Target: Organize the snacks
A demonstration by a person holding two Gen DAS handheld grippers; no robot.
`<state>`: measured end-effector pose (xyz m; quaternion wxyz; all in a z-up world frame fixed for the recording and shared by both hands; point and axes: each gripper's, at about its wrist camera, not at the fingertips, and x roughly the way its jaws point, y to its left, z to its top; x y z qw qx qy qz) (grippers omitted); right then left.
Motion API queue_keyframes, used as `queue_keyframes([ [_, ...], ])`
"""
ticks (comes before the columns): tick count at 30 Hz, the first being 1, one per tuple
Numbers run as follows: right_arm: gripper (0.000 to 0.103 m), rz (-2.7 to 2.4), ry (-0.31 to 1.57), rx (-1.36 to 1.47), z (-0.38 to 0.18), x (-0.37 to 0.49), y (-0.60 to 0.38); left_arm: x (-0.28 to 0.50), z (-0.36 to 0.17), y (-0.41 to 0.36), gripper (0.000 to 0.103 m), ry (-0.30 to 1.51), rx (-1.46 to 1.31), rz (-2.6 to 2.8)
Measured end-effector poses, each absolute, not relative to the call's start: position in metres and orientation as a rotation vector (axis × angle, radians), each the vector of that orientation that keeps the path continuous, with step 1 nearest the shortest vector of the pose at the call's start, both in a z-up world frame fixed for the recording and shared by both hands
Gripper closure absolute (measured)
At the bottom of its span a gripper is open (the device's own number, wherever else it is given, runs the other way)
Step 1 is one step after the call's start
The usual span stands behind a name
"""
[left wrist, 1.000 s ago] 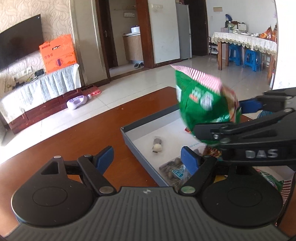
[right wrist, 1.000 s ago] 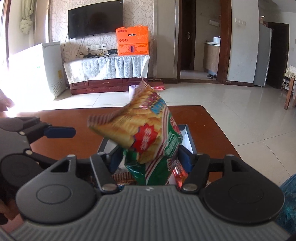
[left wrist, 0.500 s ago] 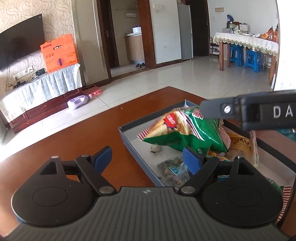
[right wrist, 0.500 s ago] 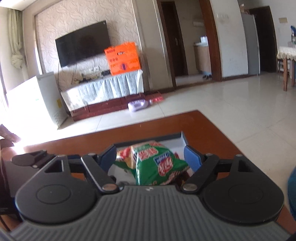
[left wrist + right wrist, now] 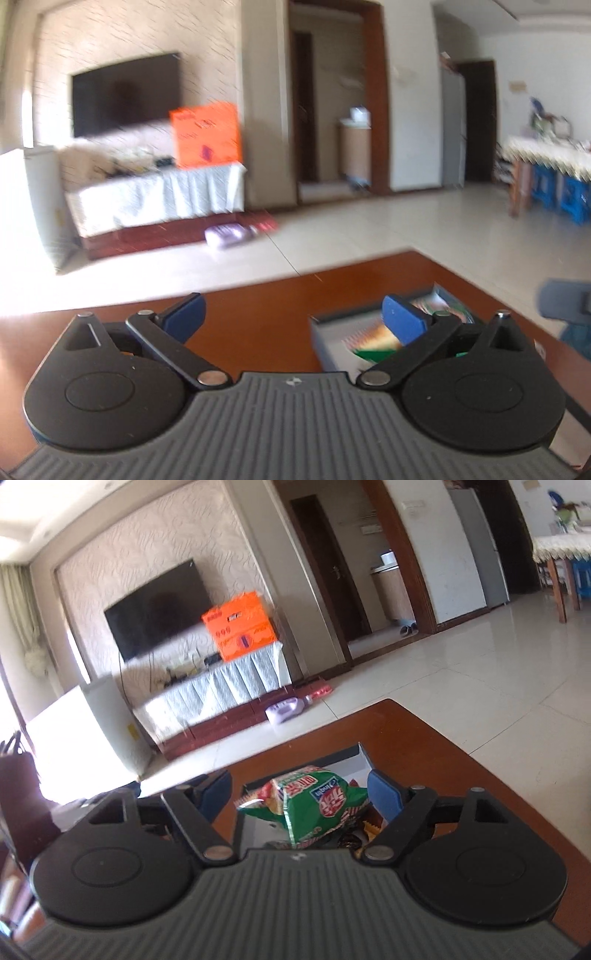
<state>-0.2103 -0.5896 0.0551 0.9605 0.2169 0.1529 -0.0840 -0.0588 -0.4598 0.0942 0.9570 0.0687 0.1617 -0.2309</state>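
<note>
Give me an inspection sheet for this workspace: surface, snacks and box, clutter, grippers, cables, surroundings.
Surface: brown wooden table, glossy.
Job's things: grey box on the table; green snack bag lies on top of other wrappers inside it.
Clutter: blue object at the right edge of the left wrist view, blurred.
Grippers: left gripper open, holding nothing; right gripper open above the box, not gripping the bag.
Cables: thin leads below the TV; nothing seen on the table.
Surroundings: orange carton on a cloth-covered stand, purple bottle on the tiled floor.
</note>
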Motion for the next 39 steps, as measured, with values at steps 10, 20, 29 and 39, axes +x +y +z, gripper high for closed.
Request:
queue_keyframes([
  [10,0.021,-0.109,0.323,0.402,0.064,-0.285,-0.541,-0.1,0.14,-0.41,0.0,0.29,0.116,-0.391],
  [20,0.021,-0.127,0.477,0.402,0.054,-0.35,-0.515,-0.202,0.162,-0.363,0.0,0.231,-0.058,-0.647],
  [29,0.021,-0.167,0.579,0.351,0.044,-0.376,-0.508,-0.268,0.14,-0.357,0.0,0.44,0.233,-0.589],
  [39,0.021,-0.208,0.631,0.319,0.038,-0.386,-0.508,-0.34,0.133,-0.37,0.0,0.361,0.287,-0.539],
])
